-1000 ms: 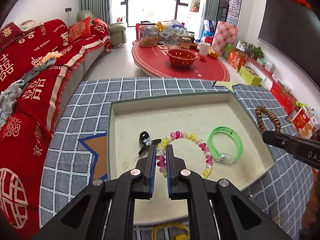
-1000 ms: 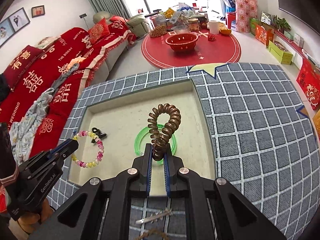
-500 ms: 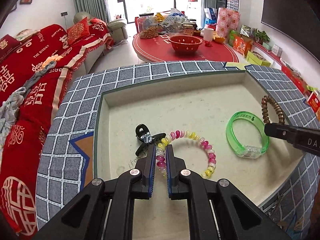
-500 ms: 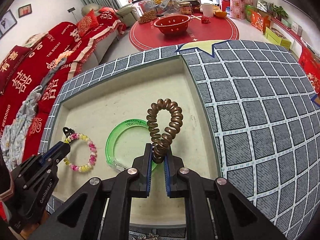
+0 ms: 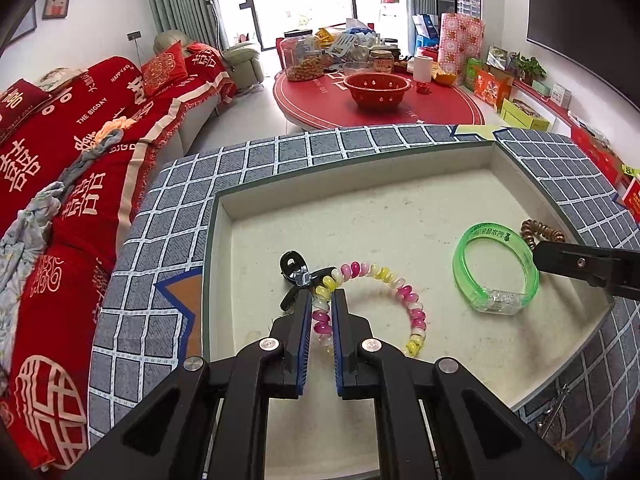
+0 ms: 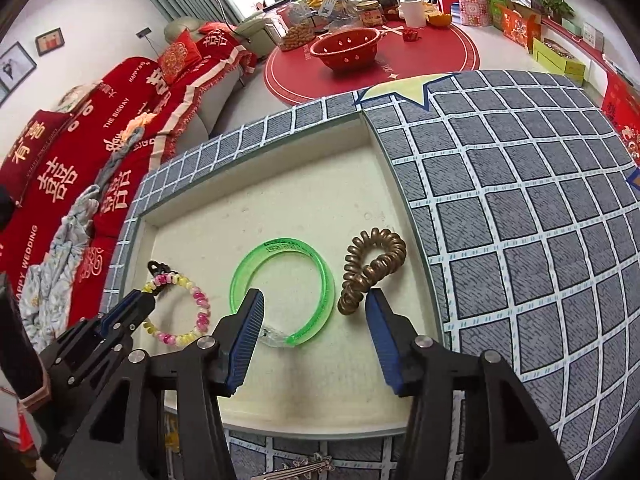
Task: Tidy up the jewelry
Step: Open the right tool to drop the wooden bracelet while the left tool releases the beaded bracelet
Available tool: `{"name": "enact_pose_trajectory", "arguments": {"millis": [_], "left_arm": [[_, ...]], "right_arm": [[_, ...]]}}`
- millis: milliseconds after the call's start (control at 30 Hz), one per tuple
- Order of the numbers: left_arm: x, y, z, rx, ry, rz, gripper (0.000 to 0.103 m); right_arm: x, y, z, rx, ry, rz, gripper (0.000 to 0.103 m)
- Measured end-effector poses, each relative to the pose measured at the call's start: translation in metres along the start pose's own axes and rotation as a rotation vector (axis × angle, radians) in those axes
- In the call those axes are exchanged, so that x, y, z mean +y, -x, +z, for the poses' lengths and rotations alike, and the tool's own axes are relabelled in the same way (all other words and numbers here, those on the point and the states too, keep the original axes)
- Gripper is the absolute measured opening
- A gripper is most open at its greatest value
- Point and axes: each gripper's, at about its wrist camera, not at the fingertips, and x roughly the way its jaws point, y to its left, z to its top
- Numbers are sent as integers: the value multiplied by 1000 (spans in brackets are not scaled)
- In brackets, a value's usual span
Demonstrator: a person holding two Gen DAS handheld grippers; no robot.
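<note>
Bronze coil (image 6: 370, 270) released; lies pointing away.

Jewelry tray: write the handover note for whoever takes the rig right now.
Left gripper: shut on the pink-and-yellow coil bracelet, which lies in the tray beside a black clip.
Right gripper: open, holding nothing; the bronze coil bracelet lies in the tray between its fingers.
Green bangle lies flat in the tray, between the two coils.
Done: green bangle, bronze coil and black clip are in the tray.
Left: open the left gripper to release the pink-and-yellow coil, then pull both grippers back. A metal piece sits on the checked cloth at the near edge, outside the tray; probably next.
</note>
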Motion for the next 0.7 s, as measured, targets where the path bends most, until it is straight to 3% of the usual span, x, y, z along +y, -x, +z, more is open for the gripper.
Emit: {"name": "enact_pose_trajectory", "arguments": {"millis": [333, 700], "left_arm": [[-5, 2, 3, -3, -14, 8, 22], [4, 39, -5, -54, -3, -12, 22]], "right_arm": [[3, 24, -8, -29, -46, 69, 61], [6, 56, -28, -60, -54, 104, 79]]}}
